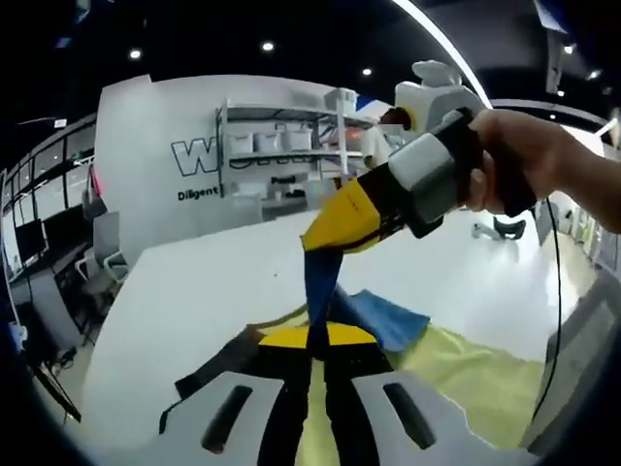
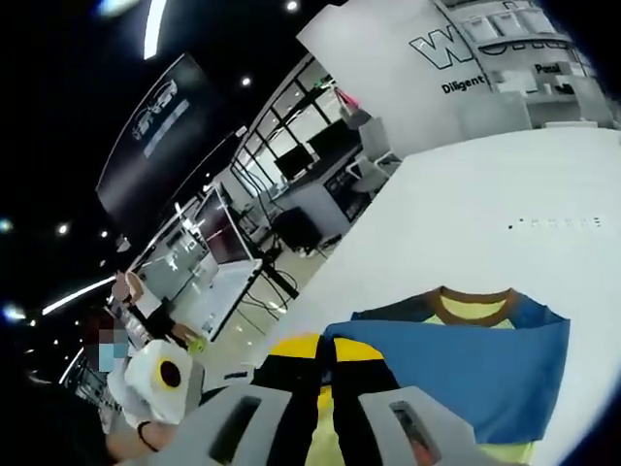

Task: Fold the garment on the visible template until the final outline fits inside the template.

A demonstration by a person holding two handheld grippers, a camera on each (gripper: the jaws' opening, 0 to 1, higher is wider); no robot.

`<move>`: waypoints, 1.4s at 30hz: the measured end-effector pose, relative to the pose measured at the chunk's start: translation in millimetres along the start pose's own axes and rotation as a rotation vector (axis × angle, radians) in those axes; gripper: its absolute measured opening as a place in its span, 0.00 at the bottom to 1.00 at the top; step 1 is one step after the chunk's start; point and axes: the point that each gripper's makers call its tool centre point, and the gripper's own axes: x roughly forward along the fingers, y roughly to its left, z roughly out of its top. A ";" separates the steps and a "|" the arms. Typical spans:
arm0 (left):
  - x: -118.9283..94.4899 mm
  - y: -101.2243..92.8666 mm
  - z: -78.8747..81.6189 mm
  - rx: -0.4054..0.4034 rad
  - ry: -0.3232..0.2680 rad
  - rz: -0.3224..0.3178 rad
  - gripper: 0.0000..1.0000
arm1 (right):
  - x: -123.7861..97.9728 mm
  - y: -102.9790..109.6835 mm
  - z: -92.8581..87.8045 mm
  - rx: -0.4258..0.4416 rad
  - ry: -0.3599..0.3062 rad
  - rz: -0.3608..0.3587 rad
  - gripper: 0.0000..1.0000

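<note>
Blue-and-yellow T-shirt (image 2: 485, 364) lay on white tabletop (image 2: 485, 209), collar away from right hand-held gripper (image 2: 325, 388), whose jaws pinched its near edge. Left hand-held gripper (image 1: 317, 388) clamped a blue fabric strip running up to the right one. Shelving (image 1: 281, 146) stood beyond.

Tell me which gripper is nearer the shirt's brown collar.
Right. The right gripper pinches the shirt at its blue edge, close beside the collar; the left gripper sits farther off, beyond the right one.

White shelving rack (image 1: 281, 146), lettered wall (image 1: 165, 155), office chairs (image 2: 364, 175).
</note>
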 end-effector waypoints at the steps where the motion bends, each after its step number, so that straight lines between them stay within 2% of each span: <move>1: -1.0 0.9 -2.7 0.007 0.007 -0.004 0.00 | 3.1 -1.3 -1.8 0.002 0.008 0.000 0.00; 6: -9.3 14.6 -9.2 -0.028 0.028 0.025 0.00 | 13.7 0.4 -6.2 0.008 0.022 0.016 0.00; 7: -11.2 18.2 -9.1 -0.049 0.024 0.030 0.00 | 16.7 1.2 -5.5 0.025 0.014 0.022 0.00; 11: -15.7 30.0 -21.6 -0.155 0.080 0.058 0.00 | 30.0 2.3 -11.3 0.032 0.032 0.031 0.00; 16: -17.7 39.6 -35.7 -0.229 0.117 0.072 0.00 | 44.4 0.8 -17.0 0.028 0.047 0.031 0.00; 18: -18.0 42.3 -43.1 -0.254 0.140 0.075 0.00 | 56.8 -3.1 -24.8 0.016 0.075 0.025 0.00; 21: -17.2 44.2 -48.3 -0.256 0.152 0.078 0.00 | 62.8 -6.8 -29.0 0.018 0.089 0.017 0.00; 22: -15.0 46.4 -59.6 -0.263 0.182 0.082 0.00 | 73.0 -15.8 -39.1 0.006 0.131 -0.001 0.00; 23: -13.5 47.0 -66.3 -0.276 0.200 0.083 0.00 | 79.5 -23.4 -37.9 0.003 0.139 -0.004 0.00; 30: -5.1 53.1 -97.7 -0.333 0.268 0.107 0.00 | 97.9 -40.3 -61.7 -0.012 0.208 -0.037 0.00; 38: -4.0 58.9 -124.1 -0.373 0.332 0.141 0.00 | 122.0 -49.0 -76.9 -0.029 0.270 -0.053 0.00; 42: -6.6 61.6 -132.4 -0.383 0.364 0.156 0.00 | 129.9 -49.3 -82.5 -0.029 0.285 -0.051 0.00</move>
